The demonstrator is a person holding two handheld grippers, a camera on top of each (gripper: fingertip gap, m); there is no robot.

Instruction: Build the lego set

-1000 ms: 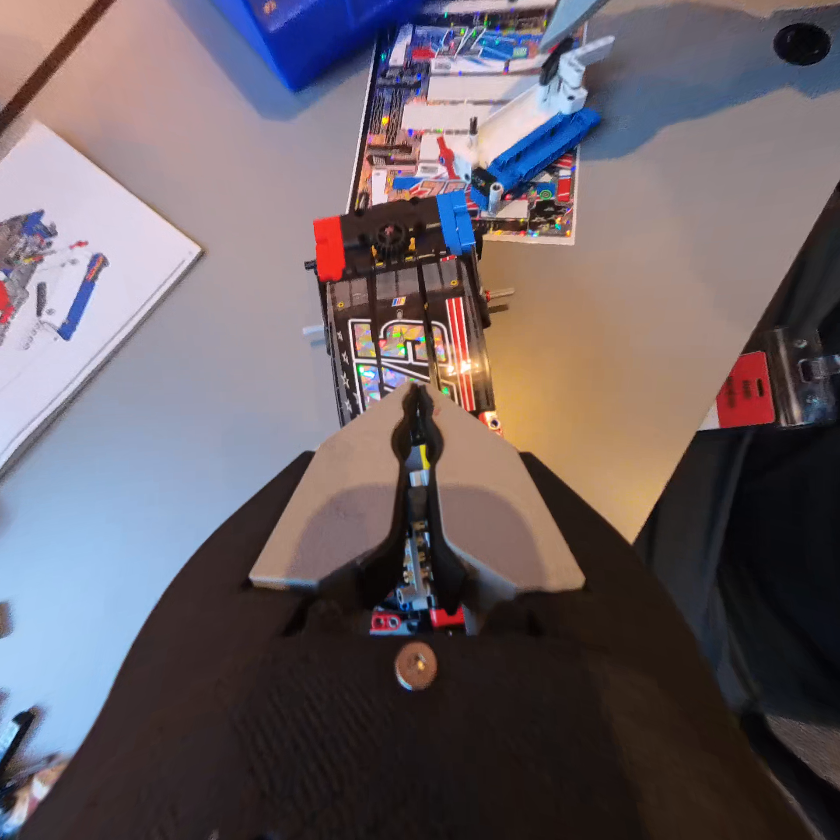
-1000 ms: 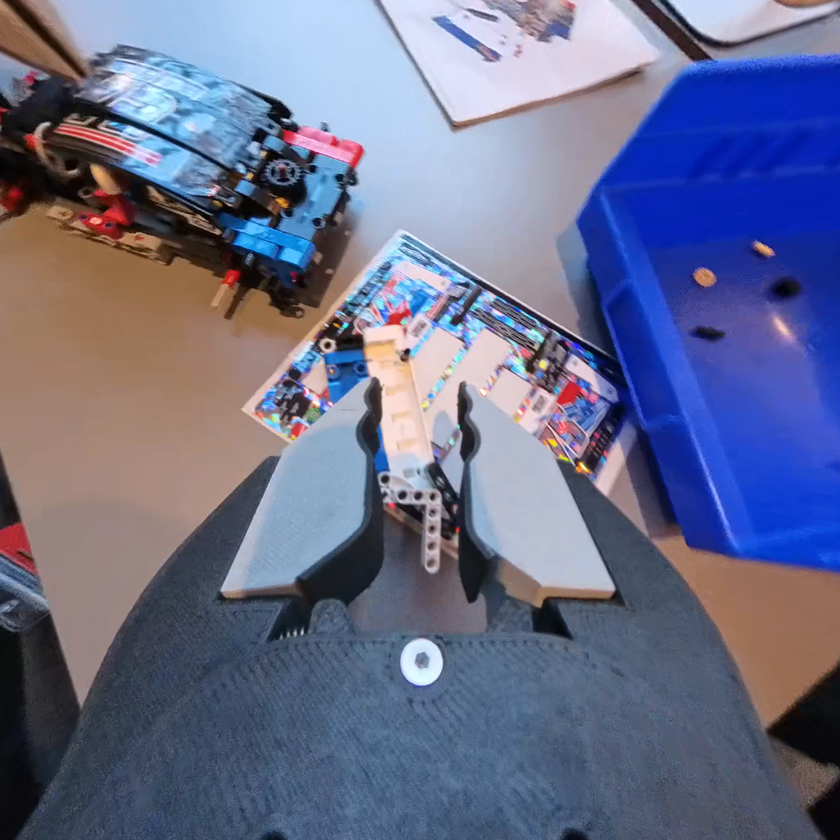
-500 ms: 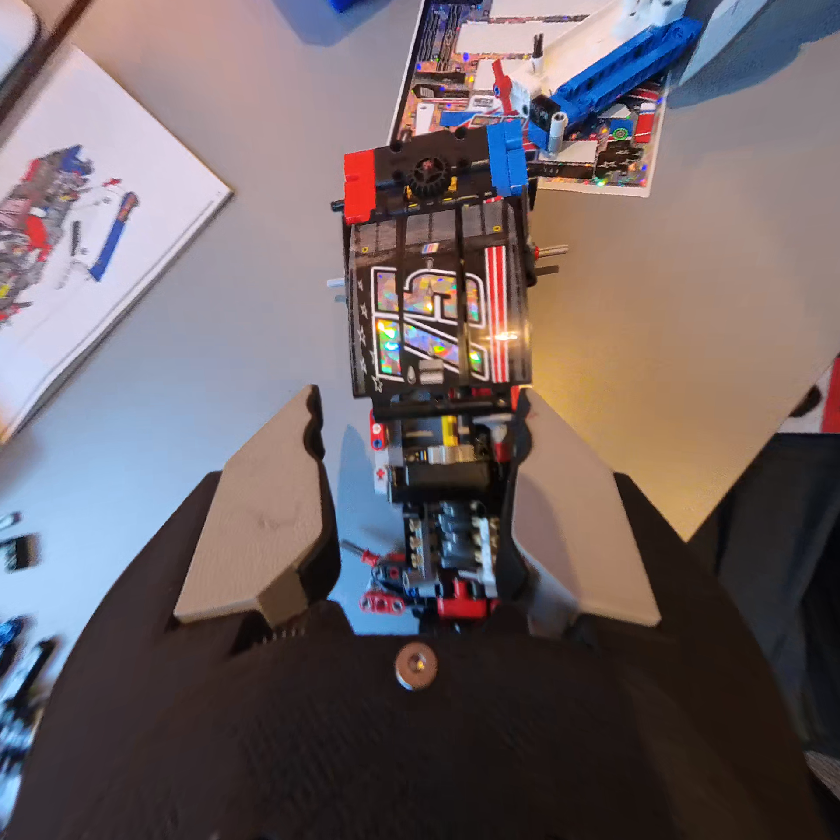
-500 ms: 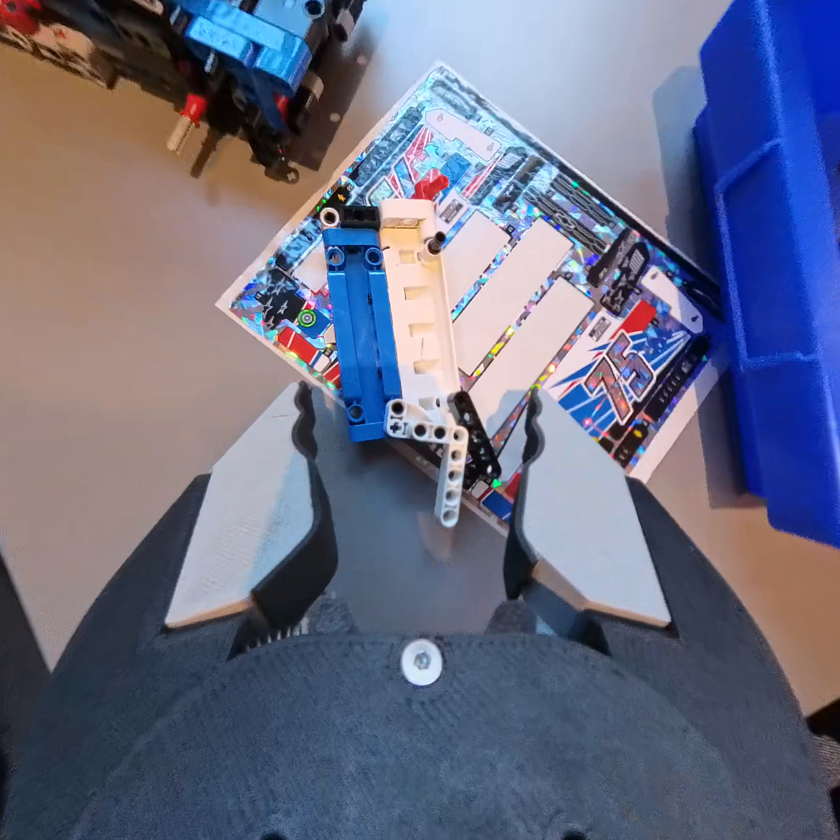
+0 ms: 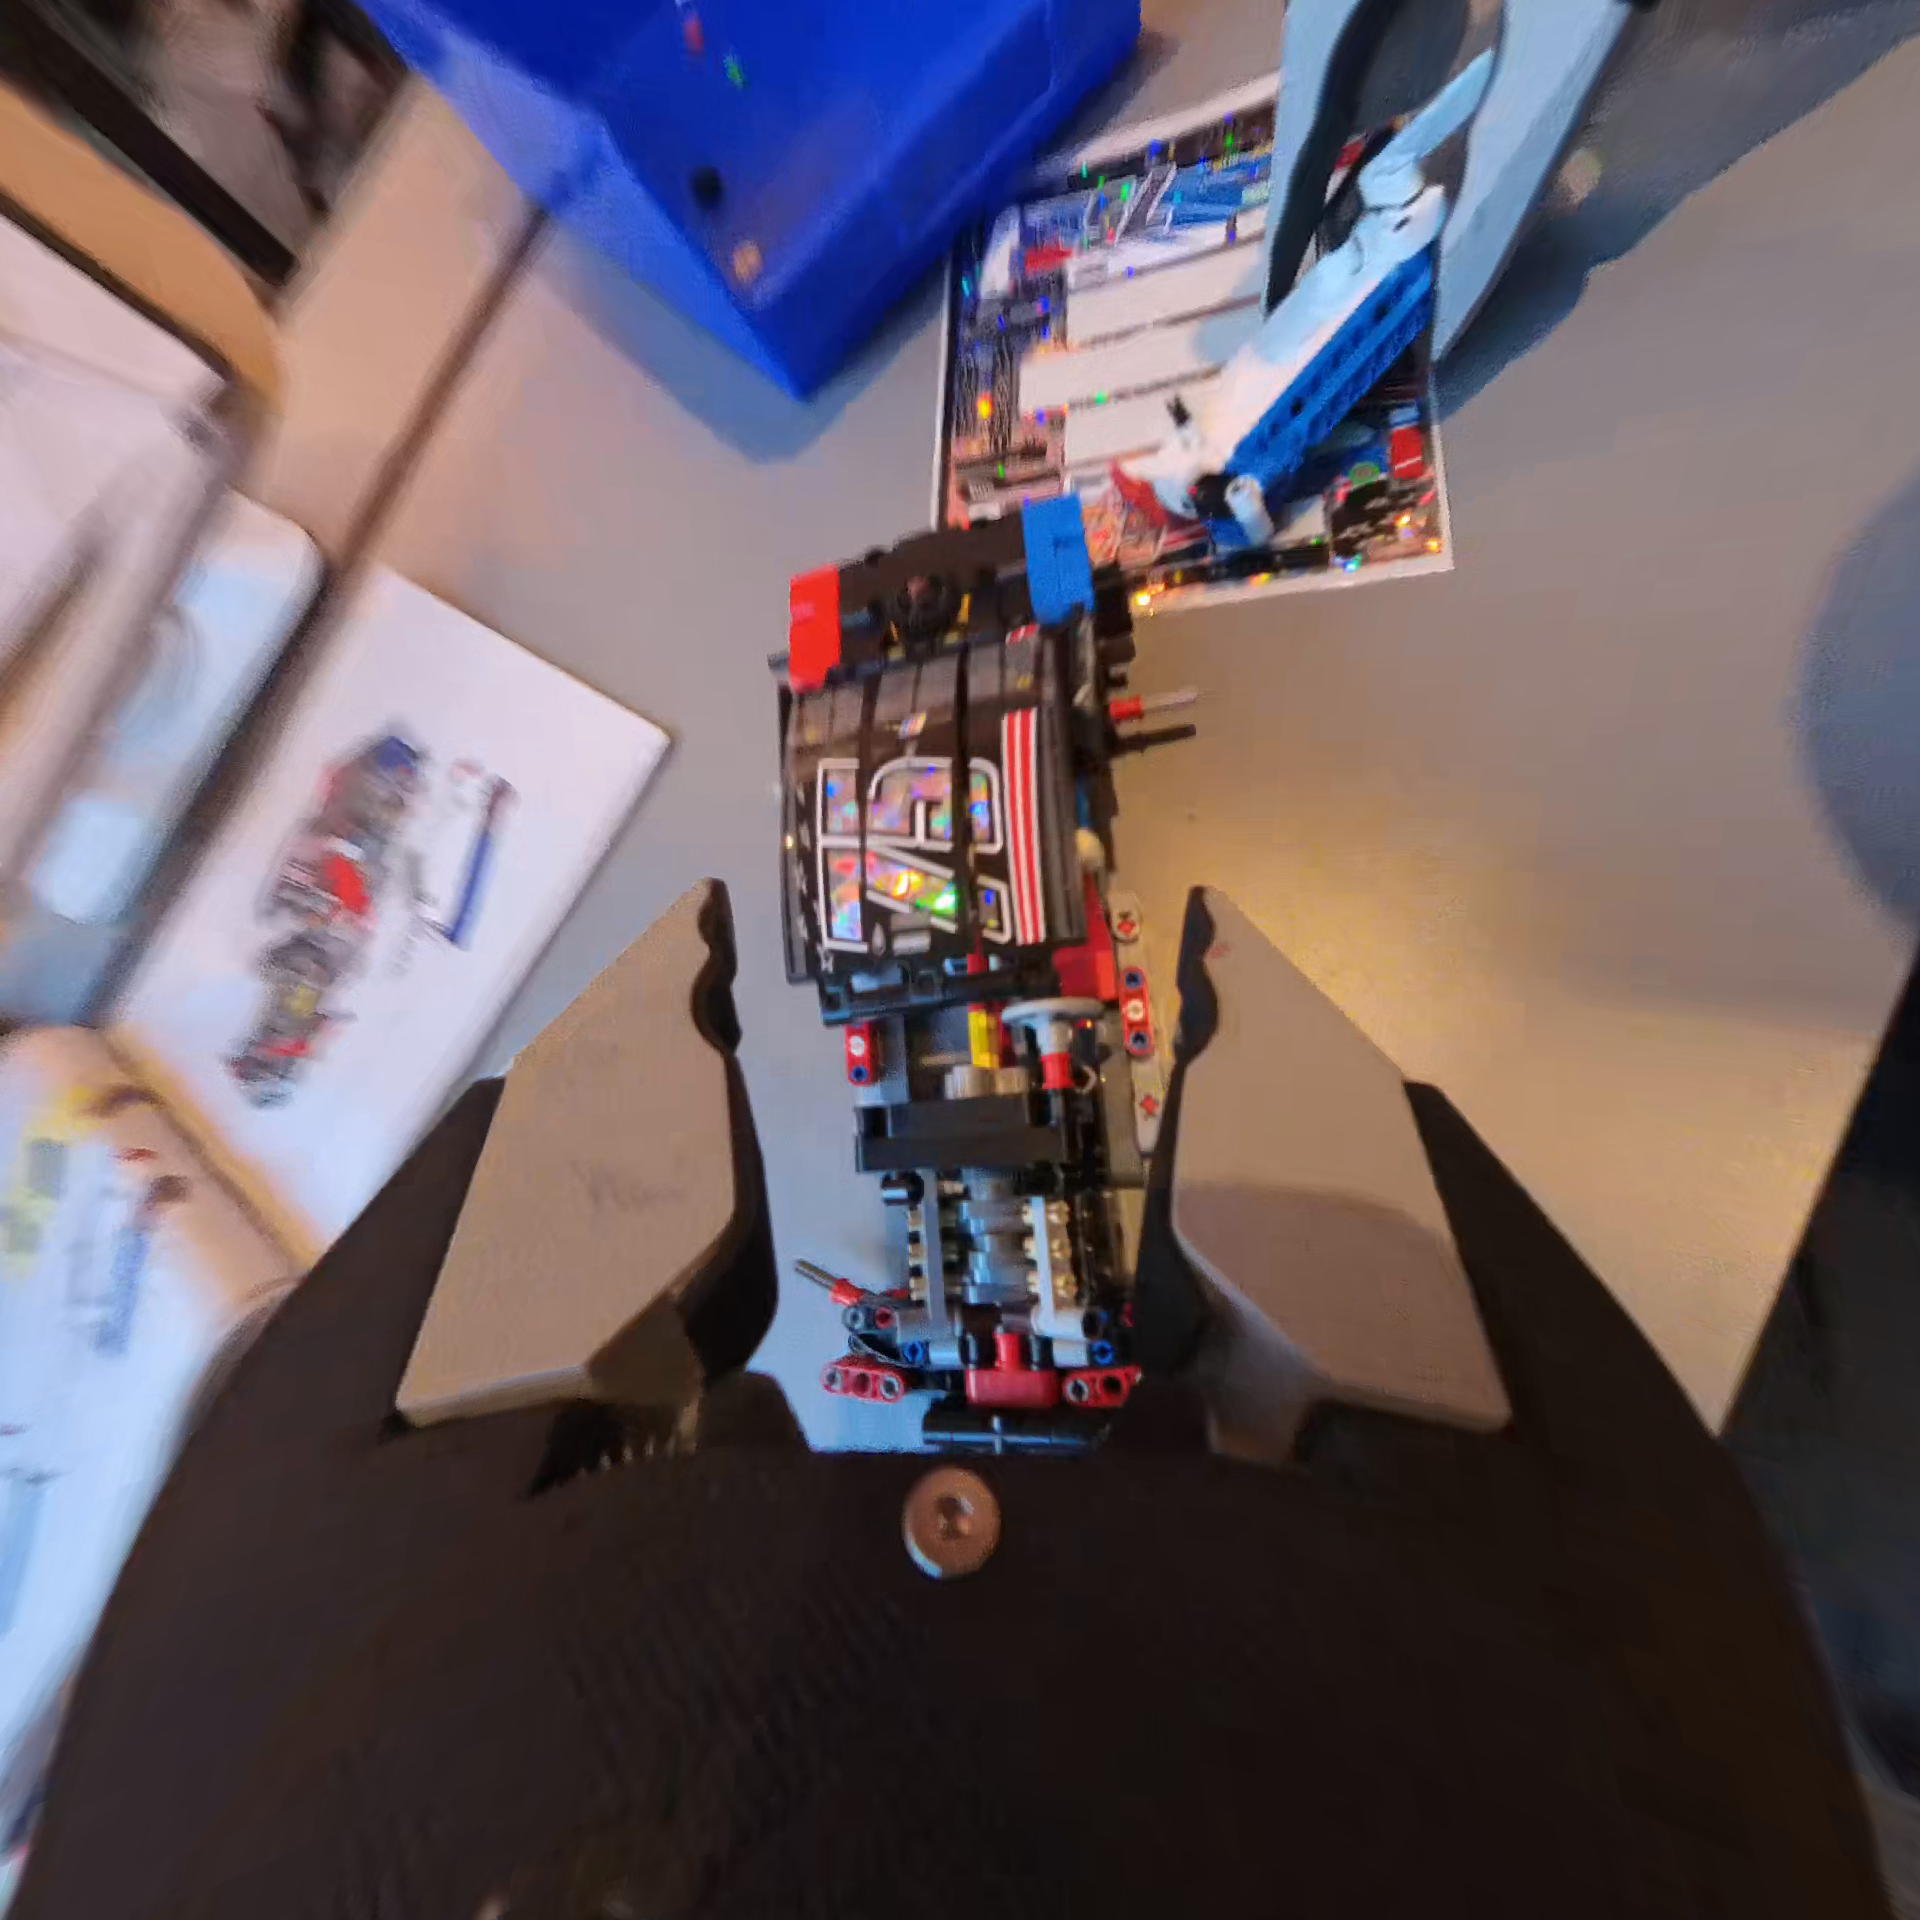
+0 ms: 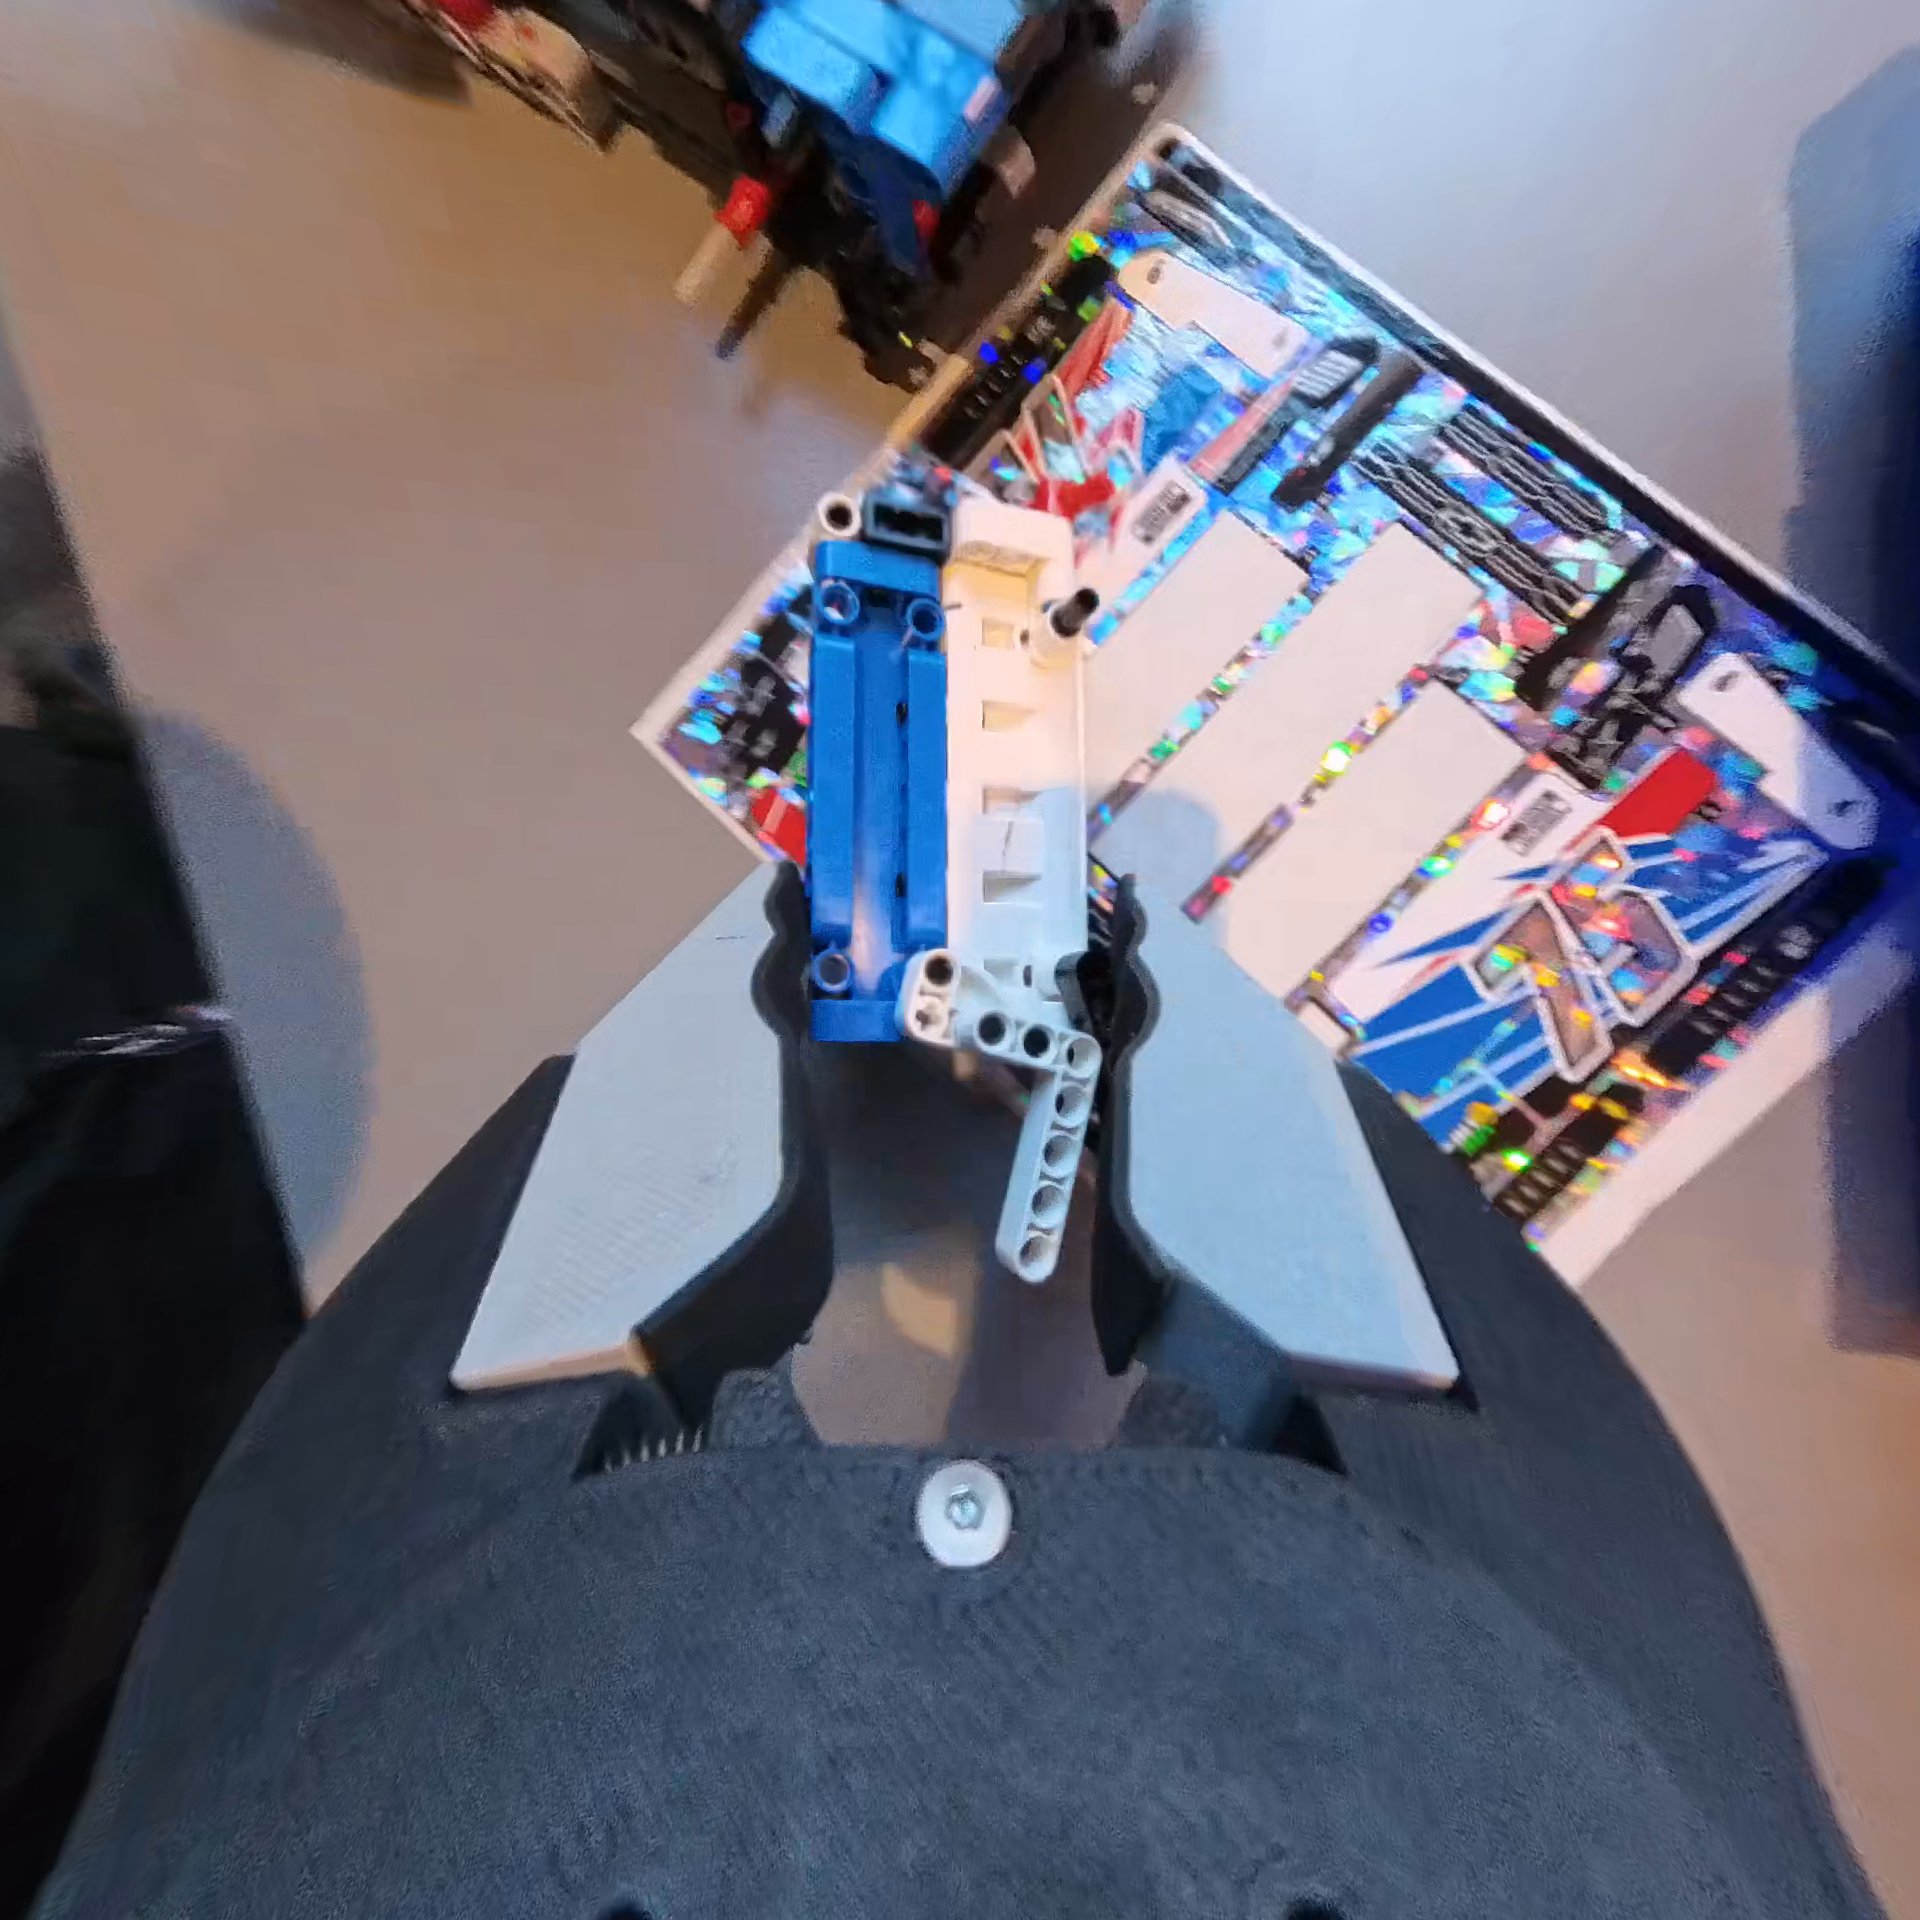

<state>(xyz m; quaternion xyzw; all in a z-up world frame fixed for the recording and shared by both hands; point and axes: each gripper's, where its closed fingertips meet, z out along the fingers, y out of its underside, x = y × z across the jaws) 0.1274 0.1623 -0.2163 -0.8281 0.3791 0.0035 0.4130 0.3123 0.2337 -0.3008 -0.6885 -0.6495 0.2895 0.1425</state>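
The black Lego car (image 5: 925,831), with red and blue front corners and a shiny roof sticker, lies on the grey table. My left gripper (image 5: 954,914) is open, its fingers on either side of the car's rear half. My right gripper (image 6: 951,914) is shut on a blue and white panel assembly (image 6: 935,748), gripping its near end. A white angled beam (image 6: 1049,1143) hangs from that end. In the left wrist view the right gripper (image 5: 1382,156) holds the assembly (image 5: 1320,353) tilted, its far end down on the sticker sheet (image 5: 1091,343).
The holographic sticker sheet (image 6: 1403,675) lies under the assembly. A blue bin (image 5: 748,135) stands beyond the car. An open instruction booklet (image 5: 395,831) lies to the car's left. The car's front (image 6: 852,104) shows at the top of the right wrist view. The table edge runs at the right.
My left gripper let go of the car's rear and opened wide around it. My right gripper opened, moved down over the blue and white assembly, then closed on its near end.
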